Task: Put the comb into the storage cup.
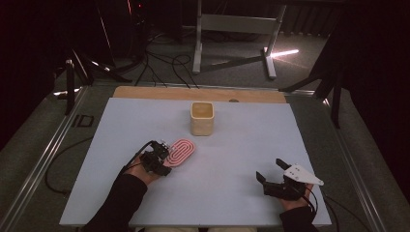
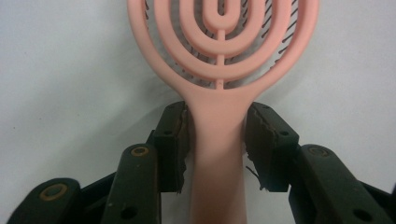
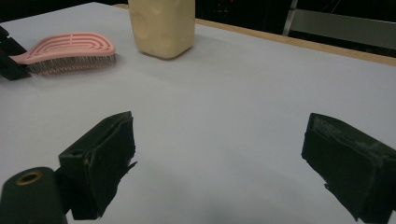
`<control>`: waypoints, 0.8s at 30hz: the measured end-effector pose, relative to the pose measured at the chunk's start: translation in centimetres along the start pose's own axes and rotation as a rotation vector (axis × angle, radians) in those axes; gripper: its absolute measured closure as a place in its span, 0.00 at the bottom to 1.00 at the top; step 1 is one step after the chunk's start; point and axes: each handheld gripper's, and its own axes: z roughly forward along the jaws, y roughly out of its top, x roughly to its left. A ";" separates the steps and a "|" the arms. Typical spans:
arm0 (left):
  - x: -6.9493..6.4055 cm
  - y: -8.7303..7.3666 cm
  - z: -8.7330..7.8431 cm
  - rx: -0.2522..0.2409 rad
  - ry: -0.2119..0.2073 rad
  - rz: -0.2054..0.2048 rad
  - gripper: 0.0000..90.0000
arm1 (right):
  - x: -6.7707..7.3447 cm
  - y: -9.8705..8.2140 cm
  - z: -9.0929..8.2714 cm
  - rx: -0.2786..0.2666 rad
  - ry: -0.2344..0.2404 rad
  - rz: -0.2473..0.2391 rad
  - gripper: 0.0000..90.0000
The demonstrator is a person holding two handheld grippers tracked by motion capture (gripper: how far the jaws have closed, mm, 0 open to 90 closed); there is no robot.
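A pink oval hairbrush (image 1: 181, 151) lies bristles down on the white tabletop (image 1: 241, 145), left of centre. My left gripper (image 1: 162, 153) sits at its near end. In the left gripper view both black pads press against the sides of the brush's handle (image 2: 218, 135), with the left gripper (image 2: 217, 126) shut on it. My right gripper (image 1: 269, 169) rests near the front right of the table, jaws wide apart. In the right gripper view nothing lies between the jaws of the right gripper (image 3: 217, 140), and the brush (image 3: 70, 46) shows far off at upper left.
A cream, square-sided cup (image 1: 201, 117) stands upright behind the brush near the table's back middle, seen also in the right gripper view (image 3: 161, 25). A wooden strip (image 1: 145, 93) runs along the back edge. Cables and a metal stand lie on the floor beyond.
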 end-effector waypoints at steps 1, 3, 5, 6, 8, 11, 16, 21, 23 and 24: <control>0.1 0.0 0.0 0.002 -0.002 -0.002 0.66 | 0.0 0.0 0.0 0.000 0.000 0.000 0.10; 0.1 0.1 0.0 0.004 -0.004 -0.012 0.69 | 0.0 0.0 0.0 0.001 0.000 0.001 0.10; 0.1 0.2 0.0 0.004 -0.001 -0.008 0.70 | 0.0 0.0 0.1 0.004 0.000 0.001 0.10; 0.1 0.2 0.0 0.004 -0.001 -0.008 0.71 | 0.0 0.0 0.1 0.005 -0.001 0.001 0.10; 0.0 0.2 0.1 0.000 0.001 -0.007 0.71 | -0.1 0.0 0.1 0.005 -0.002 0.001 0.10; 0.0 0.3 0.1 0.002 0.005 -0.003 0.74 | -0.1 -0.1 0.1 0.006 -0.003 0.003 0.10; -0.1 0.2 0.1 -0.006 0.008 0.005 0.75 | -0.1 -0.1 0.1 0.010 -0.006 -0.004 0.10; -0.1 0.2 0.0 -0.016 0.010 0.010 0.77 | -0.1 -0.1 0.1 0.012 -0.006 -0.005 0.10; -0.1 0.2 0.1 -0.023 0.012 0.008 0.77 | -0.1 -0.1 0.1 0.012 -0.006 -0.004 0.10; -0.1 0.2 0.1 -0.026 0.013 0.005 0.77 | -0.1 -0.1 0.1 0.013 -0.007 -0.006 0.10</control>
